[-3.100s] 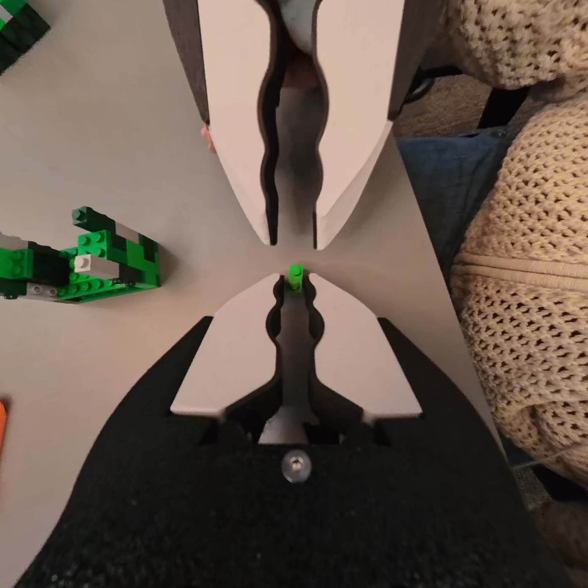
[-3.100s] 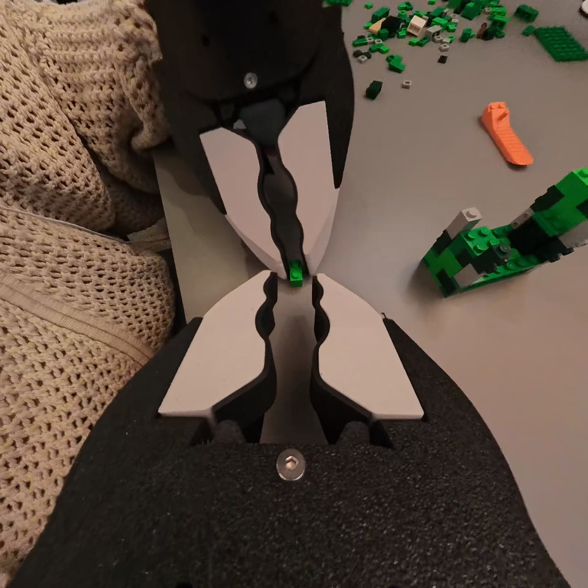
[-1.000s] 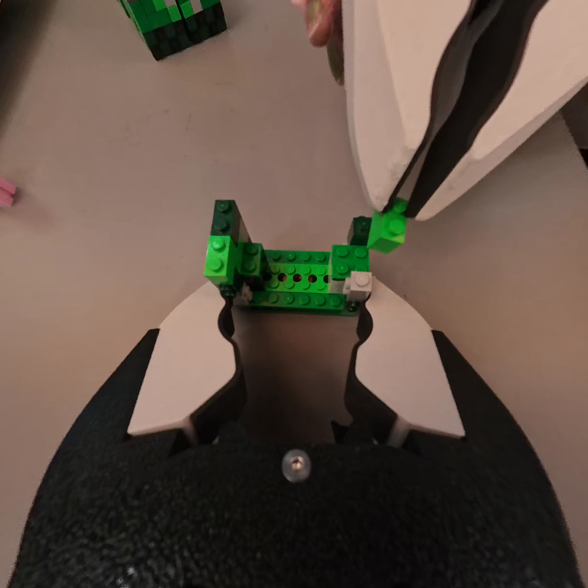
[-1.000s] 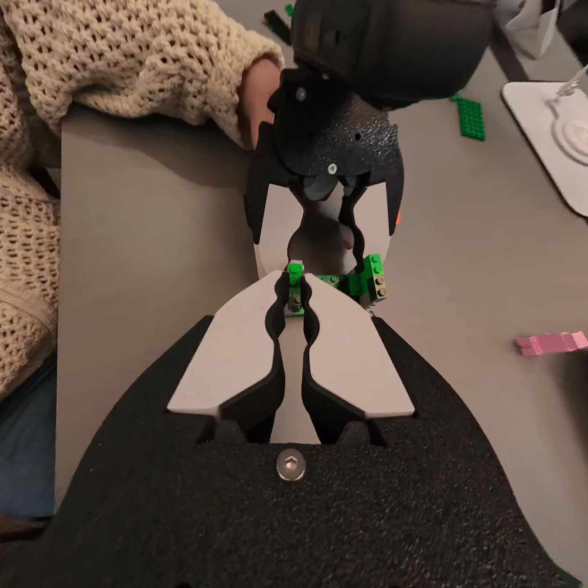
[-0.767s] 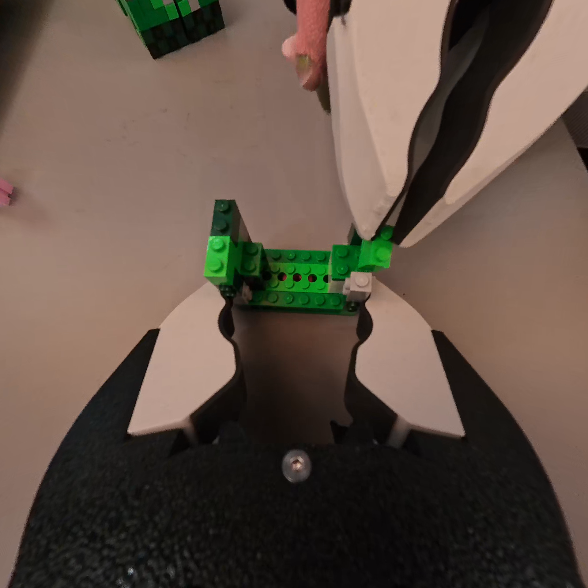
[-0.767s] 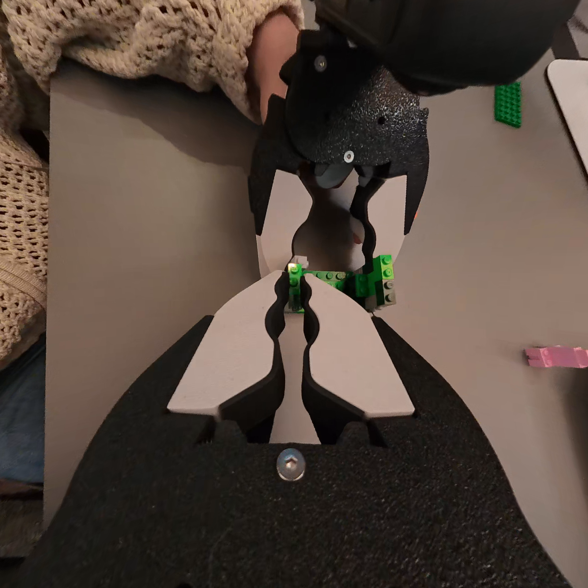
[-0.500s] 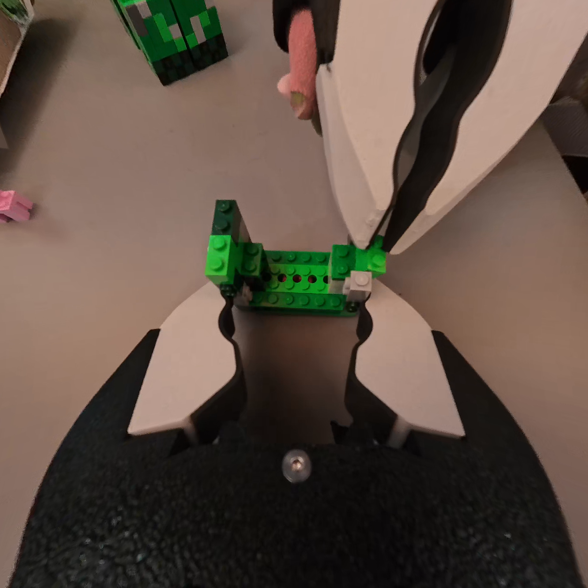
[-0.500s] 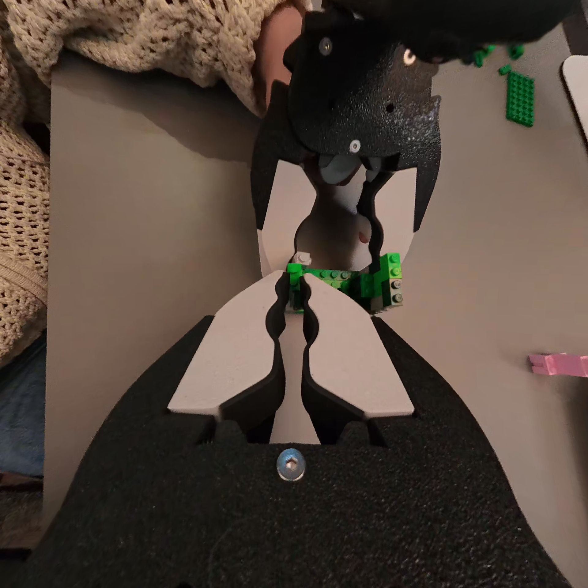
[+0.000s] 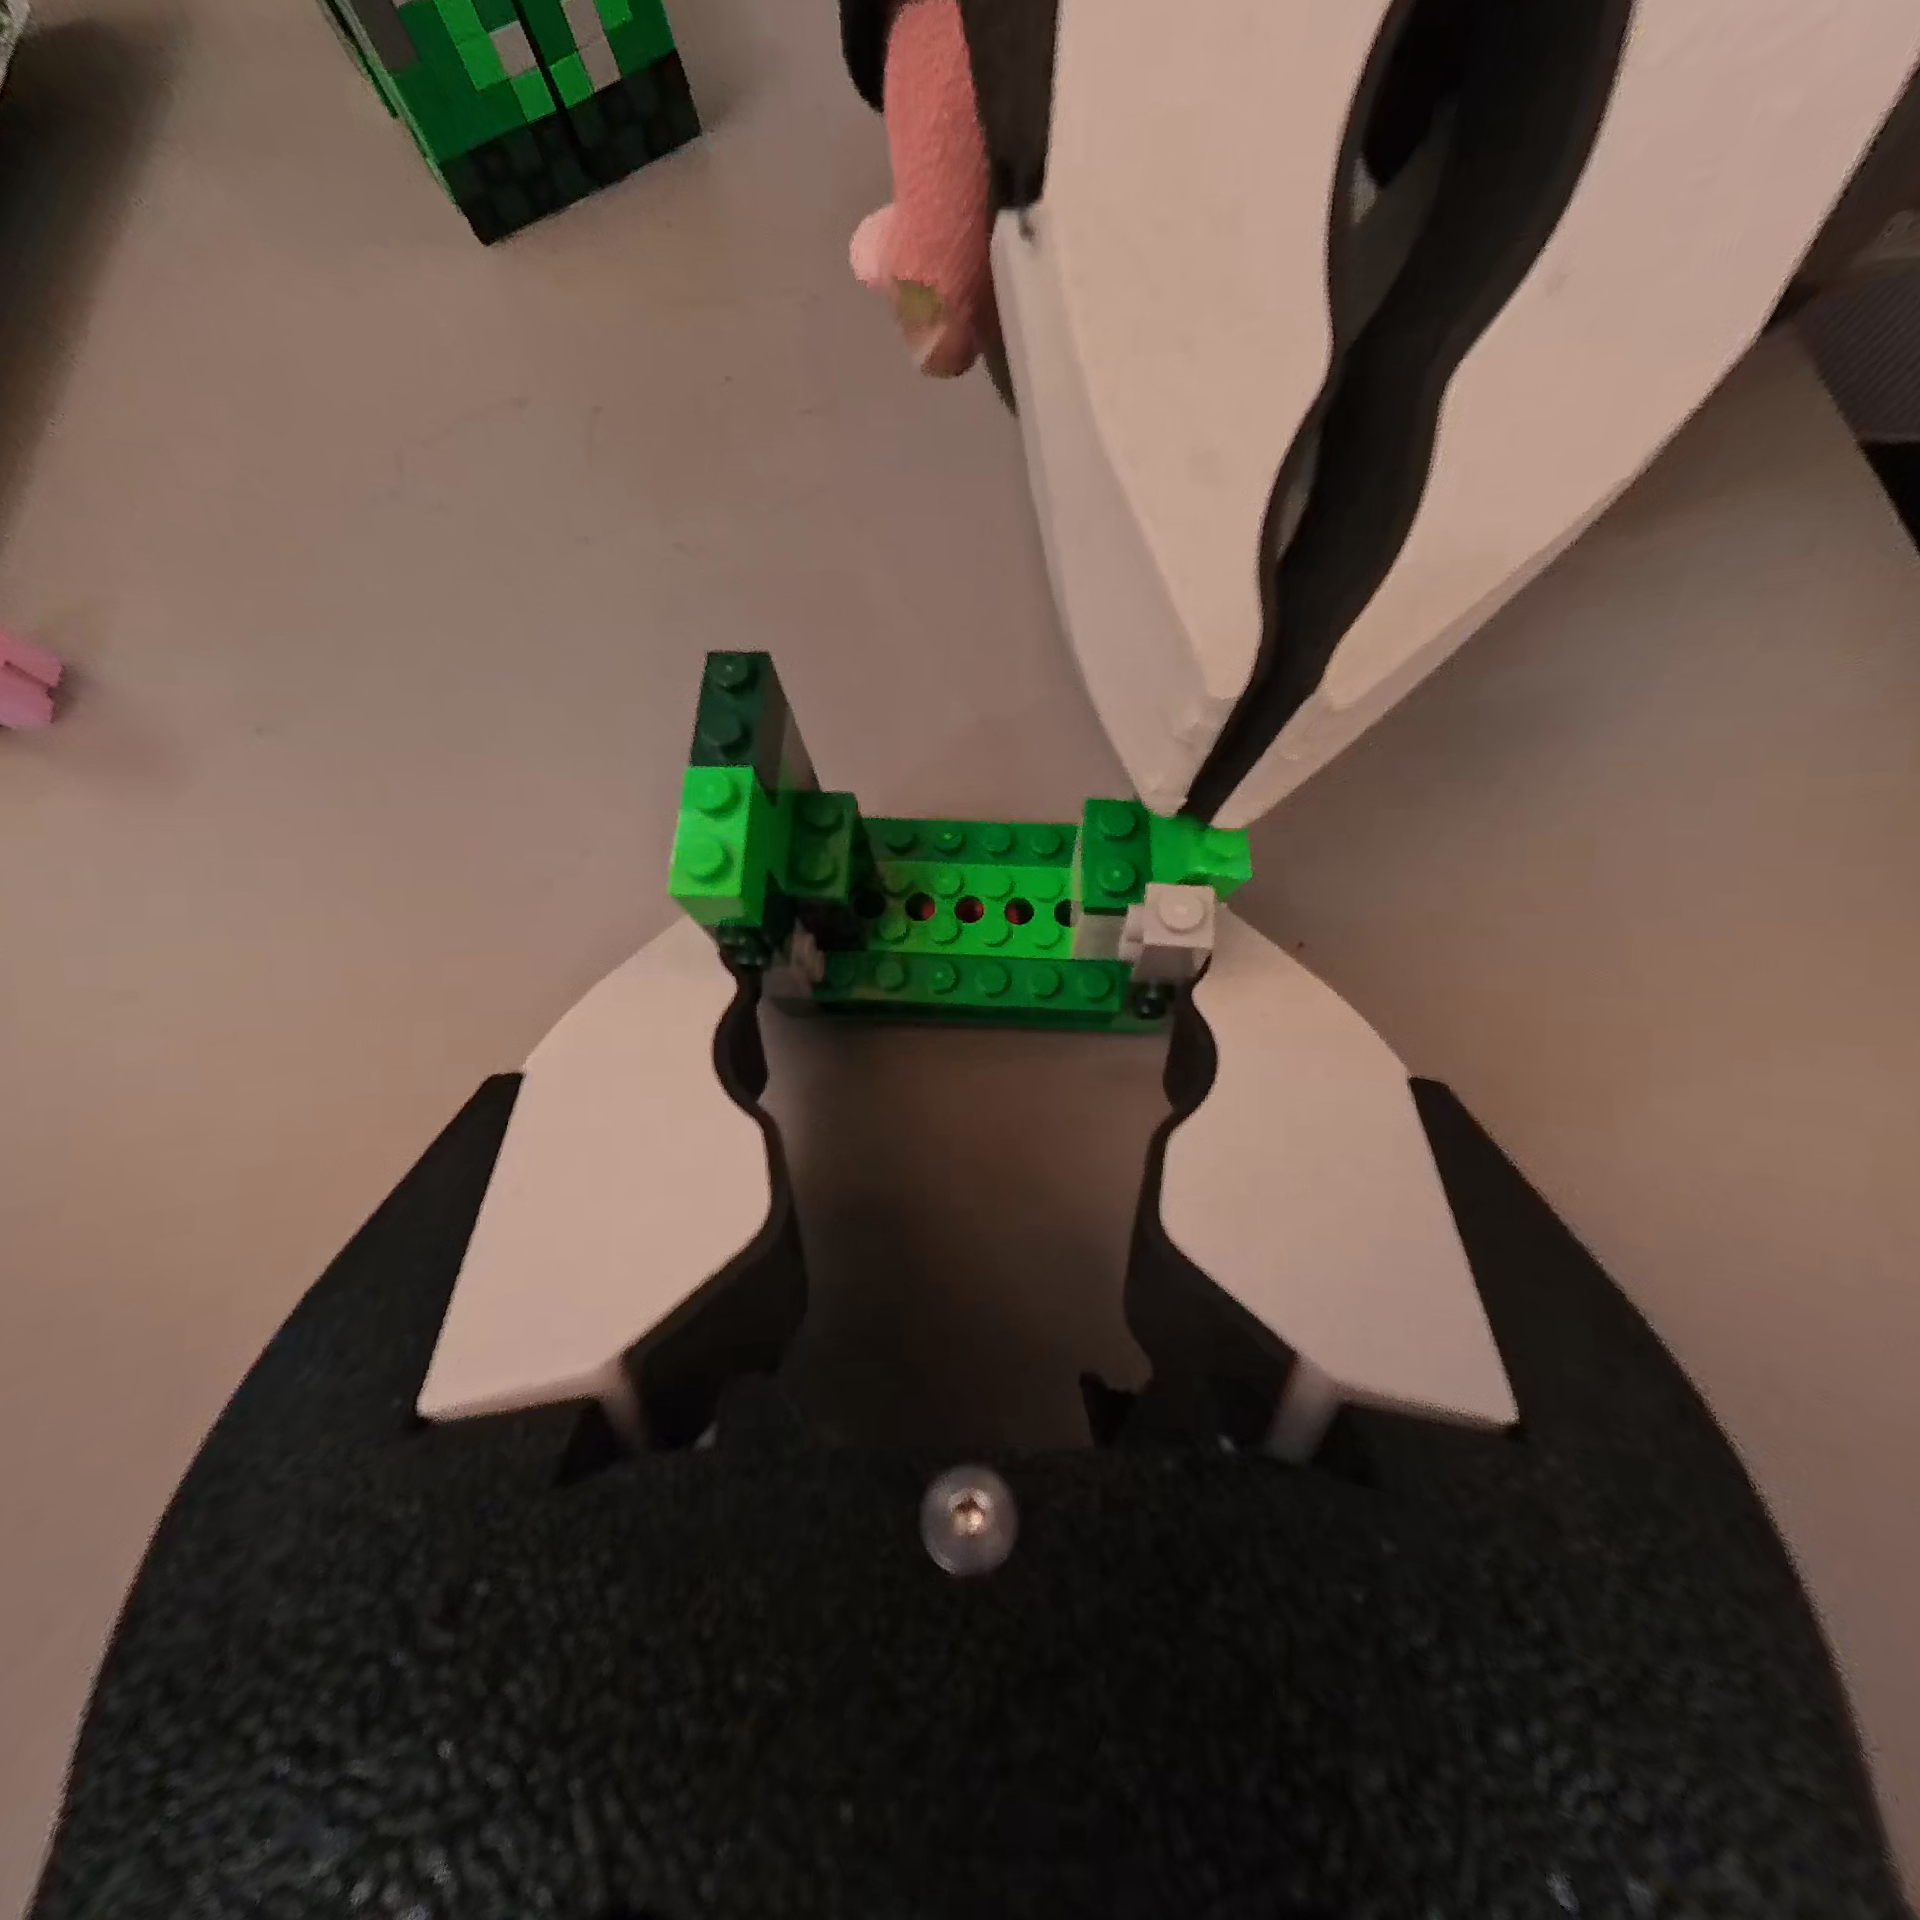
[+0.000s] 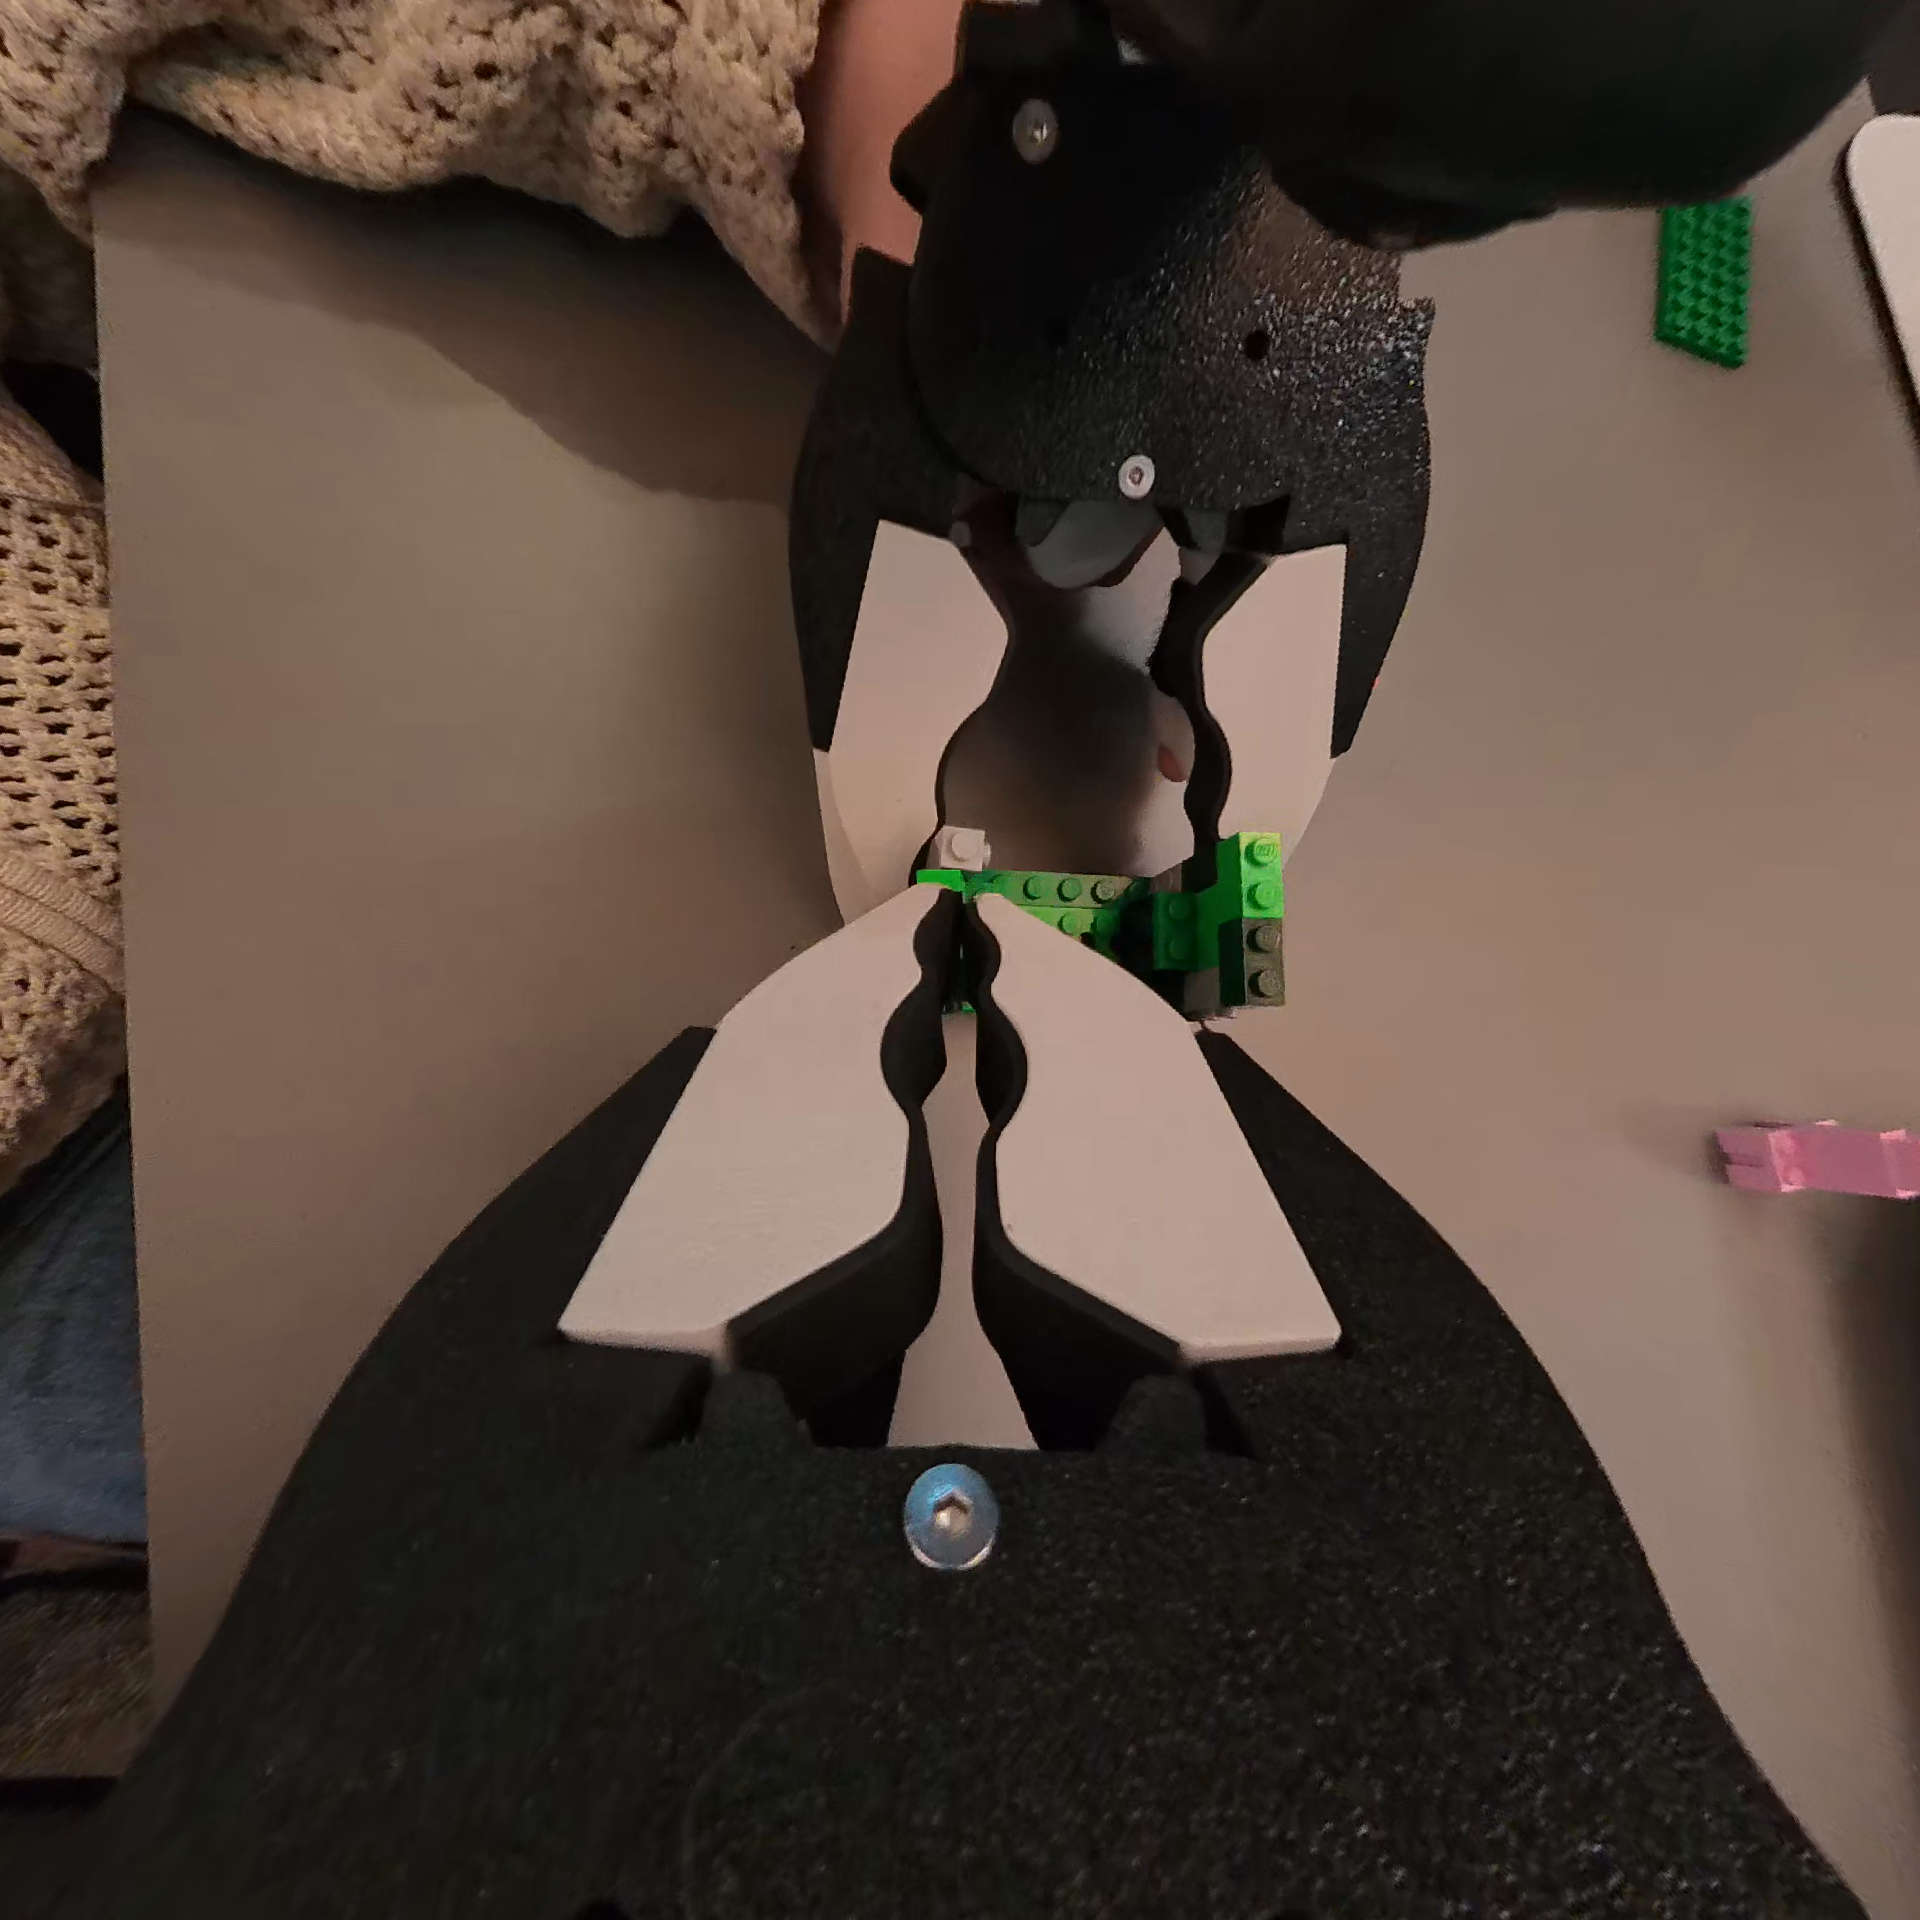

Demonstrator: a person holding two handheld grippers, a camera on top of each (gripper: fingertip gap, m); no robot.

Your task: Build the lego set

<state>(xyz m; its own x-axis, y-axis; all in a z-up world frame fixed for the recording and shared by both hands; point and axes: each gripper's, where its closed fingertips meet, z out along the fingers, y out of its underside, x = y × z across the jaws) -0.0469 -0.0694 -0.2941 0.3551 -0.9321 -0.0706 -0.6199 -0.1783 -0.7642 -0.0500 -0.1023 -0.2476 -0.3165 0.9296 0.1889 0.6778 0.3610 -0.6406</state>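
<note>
A green Lego assembly [image 9: 966, 914] with a tall dark green post on its left and a grey stud brick on its right rests on the beige table [image 9: 416, 520]. My left gripper [image 9: 961, 982] is shut on it, one fingertip at each end. My right gripper [image 9: 1195, 810] comes in from the upper right, shut on a small bright green brick [image 9: 1216, 852] that sits against the assembly's right end. In the right wrist view, my right gripper [image 10: 961, 914] stands nearly closed at the assembly's [image 10: 1091, 899] left end, and the left gripper [image 10: 1081, 831] faces it.
A finished green and black block figure [image 9: 520, 104] stands at the far left. Pink pieces [image 9: 26, 681] [image 10: 1818, 1158] lie on the table. A green plate [image 10: 1704, 281] and a white pad [image 10: 1891, 260] lie at the far right. A knitted sleeve [image 10: 416, 104] covers the table's corner. My hands' fingertips stand some 6 cm from each other.
My right gripper moved down and left with the bright green brick, from just off the assembly's right end onto it. The left gripper kept its hold.
</note>
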